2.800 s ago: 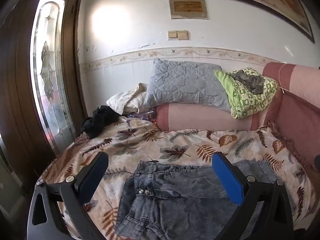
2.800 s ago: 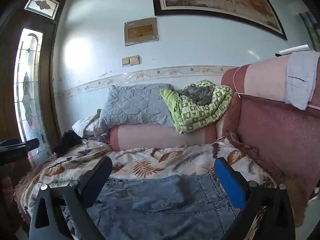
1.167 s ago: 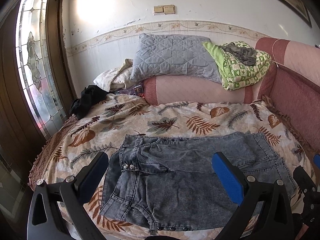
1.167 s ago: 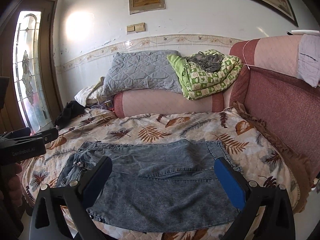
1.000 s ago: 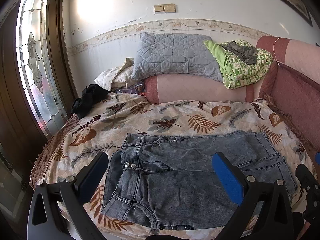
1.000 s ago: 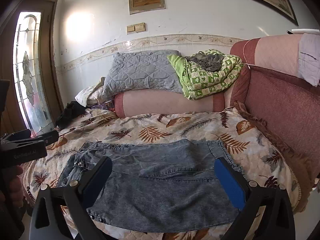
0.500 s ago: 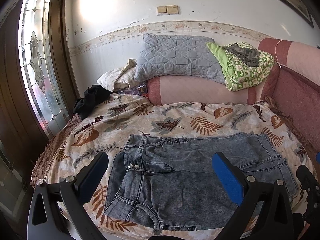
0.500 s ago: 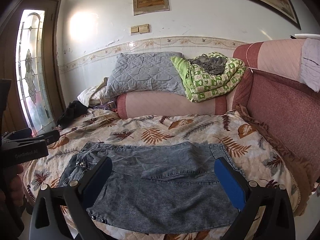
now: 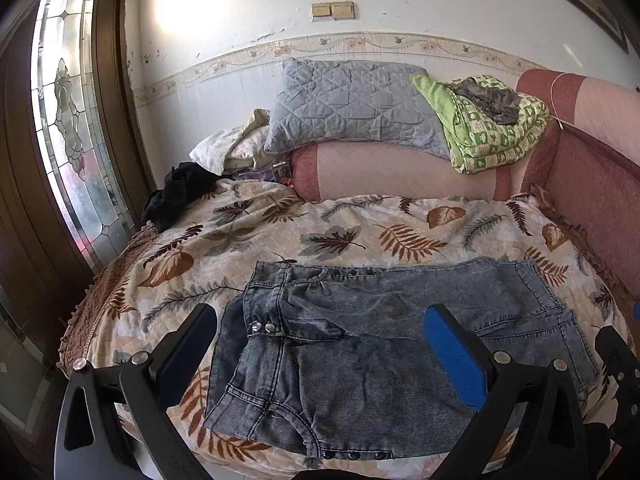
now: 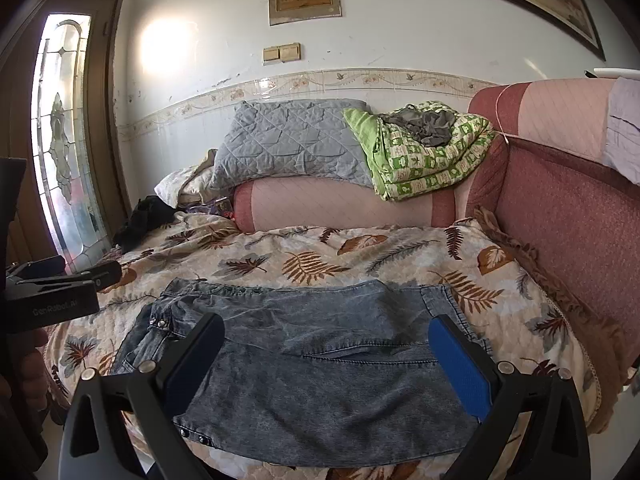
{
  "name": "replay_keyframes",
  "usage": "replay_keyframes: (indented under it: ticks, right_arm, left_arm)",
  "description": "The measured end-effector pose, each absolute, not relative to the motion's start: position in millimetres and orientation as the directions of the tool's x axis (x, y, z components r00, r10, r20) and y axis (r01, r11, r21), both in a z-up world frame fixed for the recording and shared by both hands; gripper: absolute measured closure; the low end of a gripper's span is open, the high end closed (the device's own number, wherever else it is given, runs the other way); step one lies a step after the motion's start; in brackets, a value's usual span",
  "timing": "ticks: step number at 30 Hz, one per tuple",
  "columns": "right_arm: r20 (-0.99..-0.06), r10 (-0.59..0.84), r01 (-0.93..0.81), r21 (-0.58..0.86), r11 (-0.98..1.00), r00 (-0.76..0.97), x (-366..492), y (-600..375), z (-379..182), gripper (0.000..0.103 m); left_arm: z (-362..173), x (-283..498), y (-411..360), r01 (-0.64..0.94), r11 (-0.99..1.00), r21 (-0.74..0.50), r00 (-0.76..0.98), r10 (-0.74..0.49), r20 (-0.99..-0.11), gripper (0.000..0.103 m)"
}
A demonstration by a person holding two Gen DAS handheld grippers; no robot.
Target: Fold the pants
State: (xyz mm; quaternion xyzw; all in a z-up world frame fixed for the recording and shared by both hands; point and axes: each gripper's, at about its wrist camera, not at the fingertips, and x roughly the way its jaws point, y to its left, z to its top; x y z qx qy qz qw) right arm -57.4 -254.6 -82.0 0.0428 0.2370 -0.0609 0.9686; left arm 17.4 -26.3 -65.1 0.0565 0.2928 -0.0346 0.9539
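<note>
Pants (image 9: pixel 360 344): acid-washed grey-blue denim, matt, metal snap studs. Bedspread (image 9: pixel 340 236) under them: quilted matt cloth, leaf print. Pillow (image 9: pixel 352 106) behind the pants: grey quilted fabric. Left claw (image 9: pixel 320 344) and right claw (image 10: pixel 326 354): matt black plastic, textured blue pads, metal screws.

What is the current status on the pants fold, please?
Left gripper open, right gripper open, both empty above the bed. Denim pants flat on leaf-print bedspread, folded over. Nothing on them.
</note>
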Motion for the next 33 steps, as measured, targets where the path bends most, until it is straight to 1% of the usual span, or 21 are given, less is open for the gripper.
replay_keyframes:
  ticks: [20, 22, 24, 27, 31, 32, 33]
  right_arm:
    - [-0.509, -0.107, 0.154, 0.050, 0.987, 0.854, -45.2, -260.1, -98.7, 0.000]
    - [-0.510, -0.116, 0.162, 0.046, 0.986, 0.852, -46.8, -264.6, -98.8, 0.000]
    - [-0.508, -0.145, 0.184, 0.027, 0.983, 0.849, -50.9, -272.8, -97.8, 0.000]
    - [-0.513, -0.193, 0.236, 0.019, 0.972, 0.837, -61.7, -294.0, -96.5, 0.000]
    - [-0.545, -0.194, 0.304, 0.117, 0.945, 0.816, -83.1, -331.5, -98.2, 0.000]
    - [-0.558, -0.176, 0.316, 0.165, 0.934, 0.811, -88.7, -339.4, -100.8, 0.000]
    - [-0.575, -0.132, 0.324, 0.244, 0.914, 0.808, -96.4, -347.9, -105.4, 0.000]
  left_arm:
    - [-89.4, 31.3, -32.5, 0.124, 0.990, 0.071, 0.782, -0.053, -0.621, 0.000]
    - [-94.3, 29.7, -30.0, 0.146, 0.989, 0.035, 0.758, -0.089, -0.647, 0.000]
    - [-102.9, 22.8, -27.2, 0.167, 0.985, -0.030, 0.723, -0.143, -0.676, 0.000]
    - [-116.9, -0.8, -25.6, 0.198, 0.975, -0.098, 0.704, -0.211, -0.678, 0.000]
    - [-126.4, -37.2, -29.9, 0.249, 0.958, -0.146, 0.710, -0.283, -0.645, 0.000]
    - [-127.8, -42.6, -32.2, 0.267, 0.952, -0.149, 0.705, -0.299, -0.643, 0.000]
    - [-130.0, -47.2, -35.0, 0.287, 0.946, -0.148, 0.696, -0.312, -0.647, 0.000]
